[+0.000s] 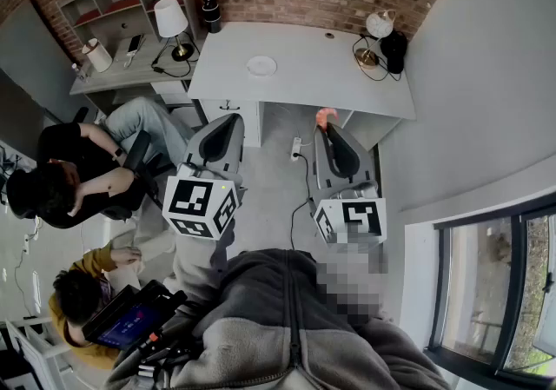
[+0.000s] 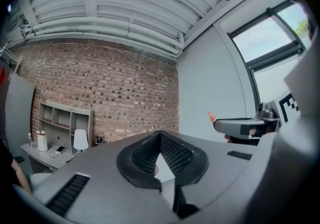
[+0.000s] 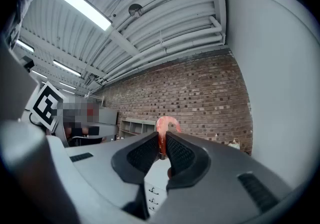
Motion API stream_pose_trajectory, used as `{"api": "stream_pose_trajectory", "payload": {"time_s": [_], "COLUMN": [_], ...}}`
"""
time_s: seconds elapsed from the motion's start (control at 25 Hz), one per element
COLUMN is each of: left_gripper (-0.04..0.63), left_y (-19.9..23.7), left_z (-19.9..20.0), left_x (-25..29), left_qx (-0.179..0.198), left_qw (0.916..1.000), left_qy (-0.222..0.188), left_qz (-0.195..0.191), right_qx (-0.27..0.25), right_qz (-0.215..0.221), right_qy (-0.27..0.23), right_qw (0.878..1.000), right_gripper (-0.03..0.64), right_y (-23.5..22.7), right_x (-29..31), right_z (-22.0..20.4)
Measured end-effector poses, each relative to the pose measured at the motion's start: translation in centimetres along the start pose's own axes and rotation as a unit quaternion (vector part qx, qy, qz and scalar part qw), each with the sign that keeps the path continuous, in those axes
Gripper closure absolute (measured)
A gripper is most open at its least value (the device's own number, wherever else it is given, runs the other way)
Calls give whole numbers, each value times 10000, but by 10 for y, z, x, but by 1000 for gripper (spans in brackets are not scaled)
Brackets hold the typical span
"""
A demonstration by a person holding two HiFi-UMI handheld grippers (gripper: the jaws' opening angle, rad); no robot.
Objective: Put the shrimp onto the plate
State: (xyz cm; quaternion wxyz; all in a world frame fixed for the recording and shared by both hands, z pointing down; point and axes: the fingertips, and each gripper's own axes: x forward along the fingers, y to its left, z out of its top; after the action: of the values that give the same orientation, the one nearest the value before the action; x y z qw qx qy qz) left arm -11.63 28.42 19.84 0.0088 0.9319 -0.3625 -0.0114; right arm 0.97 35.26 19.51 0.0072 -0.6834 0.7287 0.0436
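A white plate [image 1: 261, 66] lies on the white table [image 1: 304, 76] ahead of me, some way beyond both grippers. My right gripper [image 1: 327, 129] is held in the air short of the table, shut on a pink curled shrimp [image 1: 325, 116]. In the right gripper view the shrimp [image 3: 165, 124] sticks up from between the closed jaws of that gripper [image 3: 163, 144]. My left gripper [image 1: 232, 122] hangs beside it, also short of the table; its jaw tips [image 2: 160, 135] meet with nothing between them. The left gripper view shows the right gripper [image 2: 240, 127] side-on, with the shrimp [image 2: 210, 116] at its tip.
A round lamp [image 1: 380, 28] and a dark object stand at the table's right end. A second desk [image 1: 130, 67] with a white lamp [image 1: 171, 19] and a shelf is at the left. Two seated people [image 1: 69, 180] are on the left. A power strip [image 1: 297, 149] lies on the floor.
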Motion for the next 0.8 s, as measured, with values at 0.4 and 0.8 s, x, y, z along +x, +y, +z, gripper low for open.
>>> {"api": "stream_pose_trajectory", "payload": {"time_s": [0.4, 0.8], "left_gripper": [591, 591], "left_y": [-6, -15], "left_z": [-4, -11], "left_x": [6, 13], "left_qx": [-7, -74], "left_qw": [9999, 9996], "left_qy": [106, 260], "left_qz": [-3, 45], "right_qx": [20, 55], "right_qz": [67, 153], "right_qy": [54, 169], "right_qw": [10000, 9997], "right_gripper": [568, 568], "right_y": [-4, -12], "right_x": [-2, -6], "right_z": [-4, -16]}}
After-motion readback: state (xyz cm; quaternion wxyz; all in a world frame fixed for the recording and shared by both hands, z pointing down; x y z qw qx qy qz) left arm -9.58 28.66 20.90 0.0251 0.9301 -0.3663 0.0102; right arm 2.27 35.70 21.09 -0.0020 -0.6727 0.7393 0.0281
